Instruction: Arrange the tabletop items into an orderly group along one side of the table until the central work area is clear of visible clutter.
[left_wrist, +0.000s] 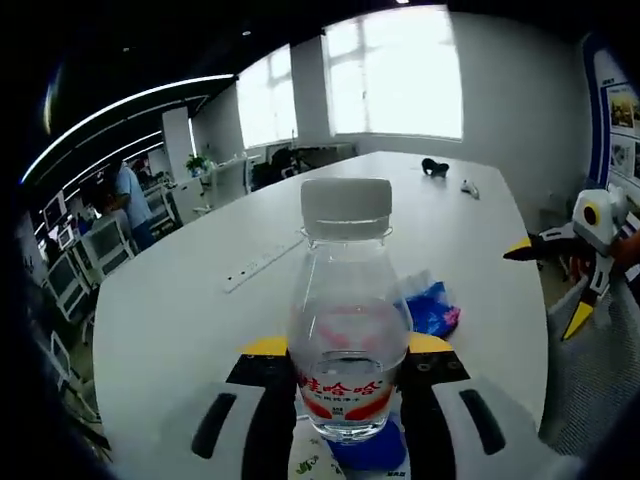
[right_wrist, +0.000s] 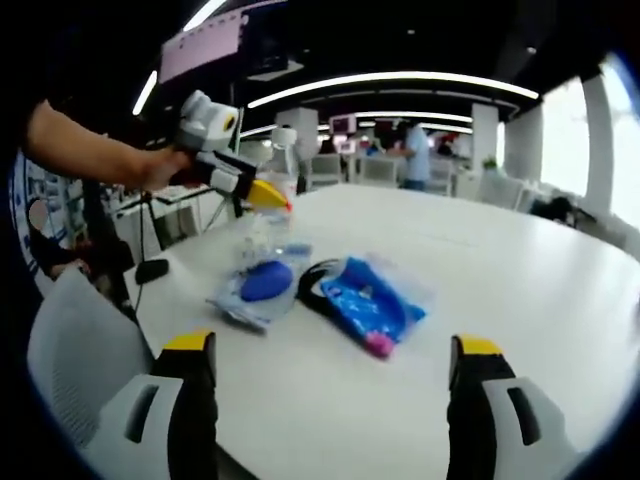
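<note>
A clear water bottle (left_wrist: 347, 330) with a white cap and a red label stands upright between the jaws of my left gripper (left_wrist: 348, 400), which is shut on its lower body. Under the bottle lies a clear bag with a blue oval thing (left_wrist: 372, 450) inside. A blue packet (left_wrist: 432, 306) lies just behind it on the white table (left_wrist: 180, 310). In the right gripper view the left gripper (right_wrist: 268, 195) holds the bottle (right_wrist: 283, 160) over the clear bag (right_wrist: 262, 285), with the blue packet (right_wrist: 370, 300) beside it. My right gripper (right_wrist: 333, 390) is open, short of these items.
A white power strip (left_wrist: 262, 265) lies mid-table. A black object (left_wrist: 435, 167) and a small white item (left_wrist: 468, 187) sit at the far end. My right gripper (left_wrist: 545, 290) hangs past the table's right edge. A grey chair (right_wrist: 80, 340) stands near that corner.
</note>
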